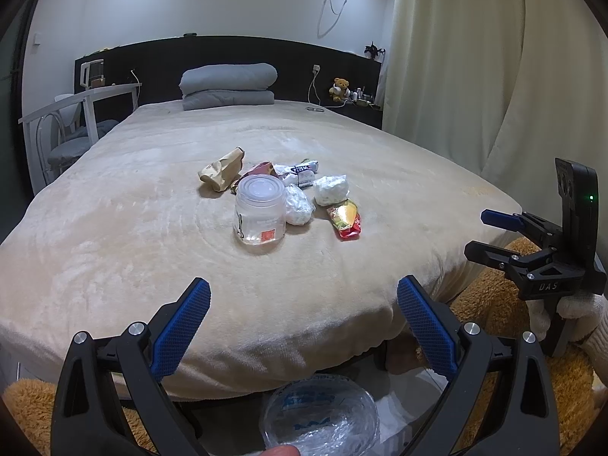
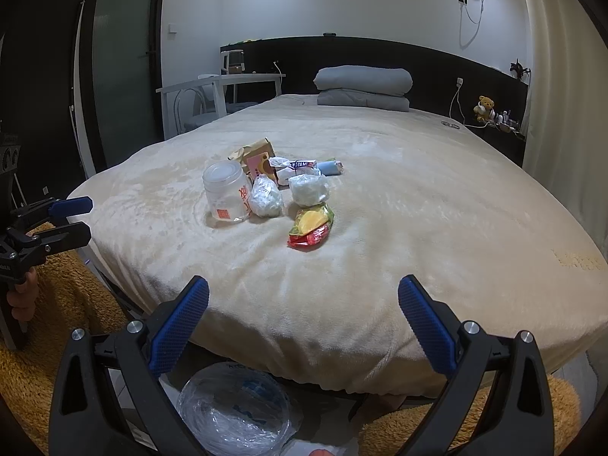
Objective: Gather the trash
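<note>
Trash lay clustered on the beige bed [image 1: 114,228], ahead of the left tool [image 1: 304,326], whose blue pads stood wide apart and empty. Nearest it sat a clear plastic cup [image 1: 260,209] upside down, with a crumpled brown paper bag [image 1: 222,169] behind, white wads [image 1: 330,189] and a red-yellow wrapper [image 1: 345,220] toward its right. The right tool [image 1: 494,235] hovered off to the right, slightly parted. A clear bag [image 1: 321,418] sat below.

From the right wrist, the right tool [image 2: 304,326] gaped empty; cup [image 2: 227,197] and wrapper [image 2: 311,226] lay ahead on the bed [image 2: 456,228], left tool [image 2: 72,218] off left, parted slightly.
</note>
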The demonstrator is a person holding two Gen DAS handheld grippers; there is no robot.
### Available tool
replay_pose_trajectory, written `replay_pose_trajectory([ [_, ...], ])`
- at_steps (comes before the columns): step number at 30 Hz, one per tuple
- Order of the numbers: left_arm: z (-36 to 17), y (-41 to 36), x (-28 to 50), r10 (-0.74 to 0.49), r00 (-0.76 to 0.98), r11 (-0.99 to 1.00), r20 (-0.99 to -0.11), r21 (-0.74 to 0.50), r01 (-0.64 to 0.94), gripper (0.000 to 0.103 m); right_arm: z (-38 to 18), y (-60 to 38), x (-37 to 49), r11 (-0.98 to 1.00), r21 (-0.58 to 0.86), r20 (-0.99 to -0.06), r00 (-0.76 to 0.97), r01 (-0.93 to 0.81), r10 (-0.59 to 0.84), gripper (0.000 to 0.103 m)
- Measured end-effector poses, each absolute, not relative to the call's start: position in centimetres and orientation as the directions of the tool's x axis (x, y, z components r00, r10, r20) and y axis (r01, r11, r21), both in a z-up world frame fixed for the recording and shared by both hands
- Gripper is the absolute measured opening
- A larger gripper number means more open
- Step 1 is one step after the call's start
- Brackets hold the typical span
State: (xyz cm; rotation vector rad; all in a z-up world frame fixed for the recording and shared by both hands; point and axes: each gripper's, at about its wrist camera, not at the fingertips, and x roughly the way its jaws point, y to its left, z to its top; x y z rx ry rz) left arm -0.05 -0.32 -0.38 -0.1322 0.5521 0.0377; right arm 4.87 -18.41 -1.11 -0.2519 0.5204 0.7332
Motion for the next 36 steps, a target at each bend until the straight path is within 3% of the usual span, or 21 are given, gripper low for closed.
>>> replay_pose_trajectory([
  [36,-0.28,-0.42,0.02,0.004,0.850,0.991,-0.527,-0.110,-0.073,0.097,-1.51,-18.27,4.82,0.722,-0.051,-0.538,0.628,-0.690,0.562,0.099],
])
